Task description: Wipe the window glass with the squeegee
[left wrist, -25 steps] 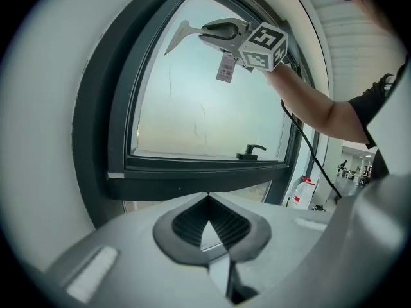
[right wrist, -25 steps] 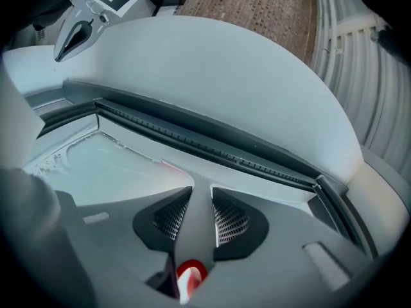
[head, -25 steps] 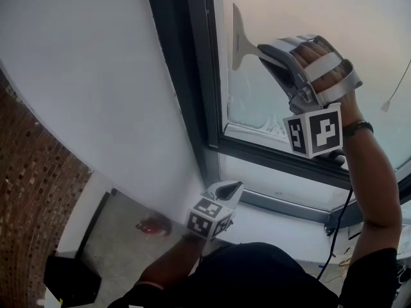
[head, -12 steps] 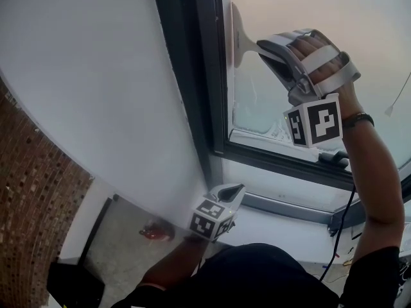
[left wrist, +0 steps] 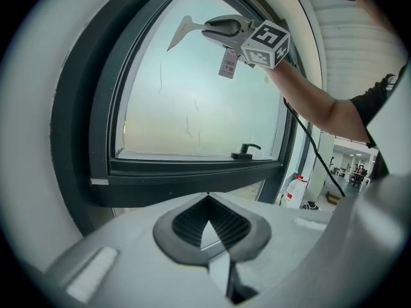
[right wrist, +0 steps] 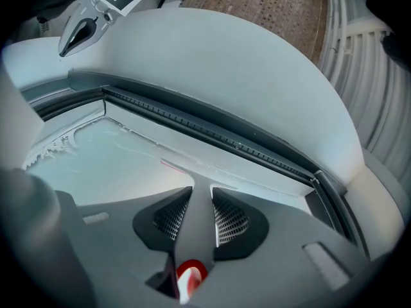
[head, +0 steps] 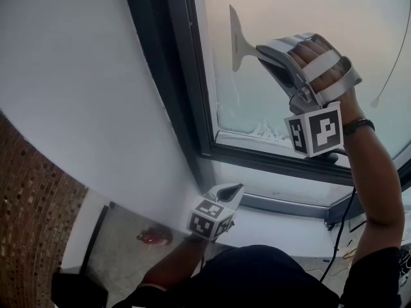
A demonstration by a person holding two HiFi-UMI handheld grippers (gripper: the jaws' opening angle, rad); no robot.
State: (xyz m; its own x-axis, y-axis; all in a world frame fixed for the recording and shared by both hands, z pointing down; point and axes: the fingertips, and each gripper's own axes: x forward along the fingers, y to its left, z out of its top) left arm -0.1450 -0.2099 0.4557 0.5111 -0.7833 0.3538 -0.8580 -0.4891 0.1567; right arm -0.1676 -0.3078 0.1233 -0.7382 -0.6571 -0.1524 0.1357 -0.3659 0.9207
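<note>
The squeegee stands with its blade upright on the window glass, near the pane's left edge. My right gripper is shut on its handle, and the blade lies across the glass just ahead of the jaws. White foam clings along the bottom of the pane. My left gripper hangs low by the sill, shut with nothing in it. From the left gripper view, the squeegee and right gripper show high on the pane.
A dark window frame runs beside the blade, with a white curved wall to its left. A black window handle sits at the pane's bottom right. A cable hangs from the right arm. Brick wall lies far left.
The blade now sits farther right of the dark frame than half a second ago, when it lay against the edge. The left gripper has stayed by the sill.
</note>
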